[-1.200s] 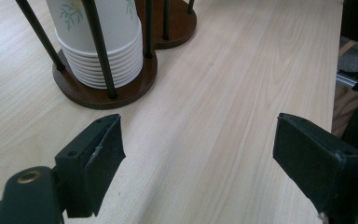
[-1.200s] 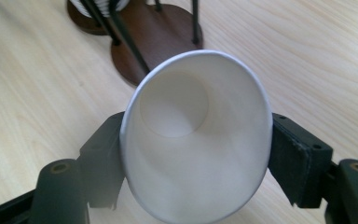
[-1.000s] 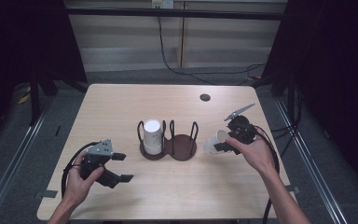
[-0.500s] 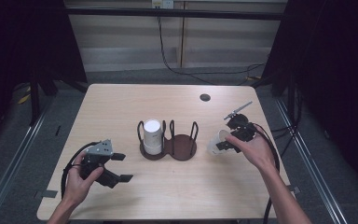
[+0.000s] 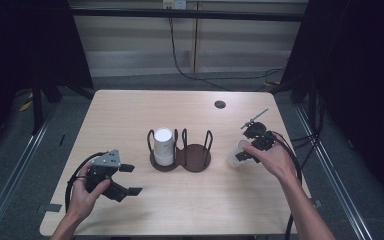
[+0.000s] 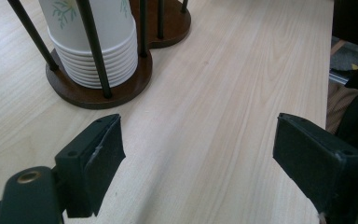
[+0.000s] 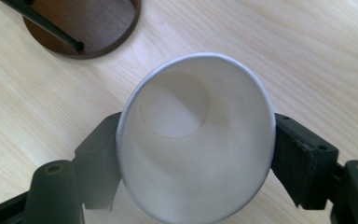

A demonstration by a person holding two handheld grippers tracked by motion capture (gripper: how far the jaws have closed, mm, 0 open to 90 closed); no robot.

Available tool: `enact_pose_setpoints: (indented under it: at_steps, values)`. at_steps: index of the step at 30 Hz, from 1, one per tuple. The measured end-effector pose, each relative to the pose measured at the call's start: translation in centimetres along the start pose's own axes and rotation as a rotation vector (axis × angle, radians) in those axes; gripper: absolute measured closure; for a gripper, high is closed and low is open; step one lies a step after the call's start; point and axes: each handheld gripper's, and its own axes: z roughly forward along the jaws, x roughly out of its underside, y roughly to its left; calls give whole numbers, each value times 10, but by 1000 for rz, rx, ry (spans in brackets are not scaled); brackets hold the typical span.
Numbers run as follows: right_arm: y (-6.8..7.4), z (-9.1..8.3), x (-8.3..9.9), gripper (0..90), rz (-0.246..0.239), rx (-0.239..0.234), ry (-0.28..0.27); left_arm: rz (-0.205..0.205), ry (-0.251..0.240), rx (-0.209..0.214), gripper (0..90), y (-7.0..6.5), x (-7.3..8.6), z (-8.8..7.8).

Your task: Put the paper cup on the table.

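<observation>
A white paper cup (image 7: 191, 154) lies on its side between the jaws of my right gripper (image 7: 193, 156), mouth toward the camera. The pads touch both its sides. These jaws have just been opening, with the cup still between them. In the high view the right gripper (image 5: 241, 154) holds the cup (image 5: 233, 159) just above the table, right of a brown two-ring cup holder (image 5: 196, 155). A stack of paper cups (image 5: 163, 145) fills the holder's left ring; the right ring is bare. My left gripper (image 5: 131, 179) rests open at the front left, aimed at the stack (image 6: 98, 51).
The light wood table (image 5: 130, 115) has a small dark round spot (image 5: 220, 104) at the back right. Black upright rods (image 6: 91, 42) ring the cup stack. Cables trail from both grippers. Dark floor and metal rails lie beyond the table's edges.
The right hand has shifted only slightly with the cup still in its jaws. The left hand and the cup holder have stayed where they were.
</observation>
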Motion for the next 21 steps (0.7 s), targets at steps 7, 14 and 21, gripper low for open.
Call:
enact_pose_setpoints:
  at_steps: [7, 14, 21]
  values:
    - [-4, 4, -1, 238, 3, 31, 25, -1, 9, 4, 161, -1, 0, 3]
    - [-3, 7, -5, 231, -7, 50, 57, 3, 12, 0, 161, 0, 0, 2]
    - [-1, 12, -7, 212, -24, 54, 83, -2, 14, 4, 161, -1, 0, 4]
